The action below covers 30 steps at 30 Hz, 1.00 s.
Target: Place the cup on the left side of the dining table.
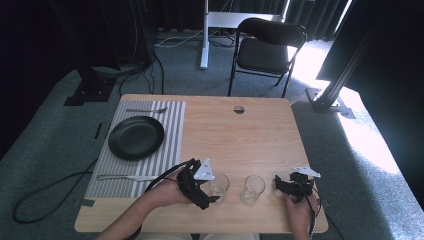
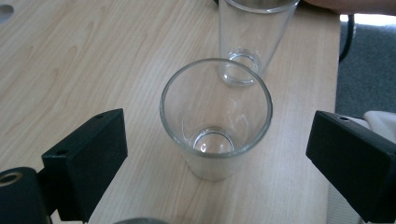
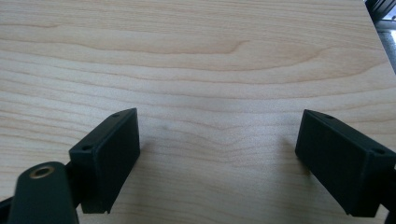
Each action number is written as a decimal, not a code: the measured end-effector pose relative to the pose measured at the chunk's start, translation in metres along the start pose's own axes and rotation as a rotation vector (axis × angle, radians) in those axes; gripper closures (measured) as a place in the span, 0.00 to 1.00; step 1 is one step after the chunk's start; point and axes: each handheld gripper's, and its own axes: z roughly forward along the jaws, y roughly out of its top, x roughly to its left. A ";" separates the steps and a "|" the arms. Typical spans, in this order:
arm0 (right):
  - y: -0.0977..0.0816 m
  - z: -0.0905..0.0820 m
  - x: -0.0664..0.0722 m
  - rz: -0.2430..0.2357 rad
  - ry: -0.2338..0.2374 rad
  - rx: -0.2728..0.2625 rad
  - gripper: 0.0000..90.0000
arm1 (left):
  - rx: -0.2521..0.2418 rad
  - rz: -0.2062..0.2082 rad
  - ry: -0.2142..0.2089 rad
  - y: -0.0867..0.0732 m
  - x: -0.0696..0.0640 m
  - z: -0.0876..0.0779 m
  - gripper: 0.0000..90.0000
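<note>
Two clear empty glasses stand upright near the table's front edge. The nearer glass (image 1: 219,184) (image 2: 216,122) sits between the wide-apart jaws of my left gripper (image 1: 212,189) (image 2: 217,154), with bare wood on both sides, so the pads do not touch it. The second glass (image 1: 252,189) (image 2: 252,37) stands just beyond it, toward my right hand. My right gripper (image 1: 285,186) (image 3: 218,161) rests low over the wood (image 3: 210,70) at the front right, open, with nothing between its jaws.
A black plate (image 1: 136,137) lies on a striped placemat (image 1: 172,120) at the left, with a fork (image 1: 122,177) in front of it and another utensil (image 1: 146,110) behind. A round cable hole (image 1: 239,109) is near the table's far edge. A chair (image 1: 265,47) stands beyond.
</note>
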 end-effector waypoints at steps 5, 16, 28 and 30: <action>0.000 0.000 0.000 -0.001 0.001 -0.001 0.15 | 0.040 0.014 0.014 0.007 0.000 0.008 0.06; 0.000 0.000 0.000 -0.001 0.001 -0.001 0.15 | 0.130 0.023 0.023 0.014 0.001 0.019 0.06; 0.000 0.000 0.000 0.000 0.001 -0.001 0.15 | 0.220 0.038 0.010 0.023 0.000 0.033 0.06; 0.000 0.000 0.000 -0.001 0.001 -0.001 0.15 | 0.233 0.042 0.014 0.025 -0.001 0.035 0.11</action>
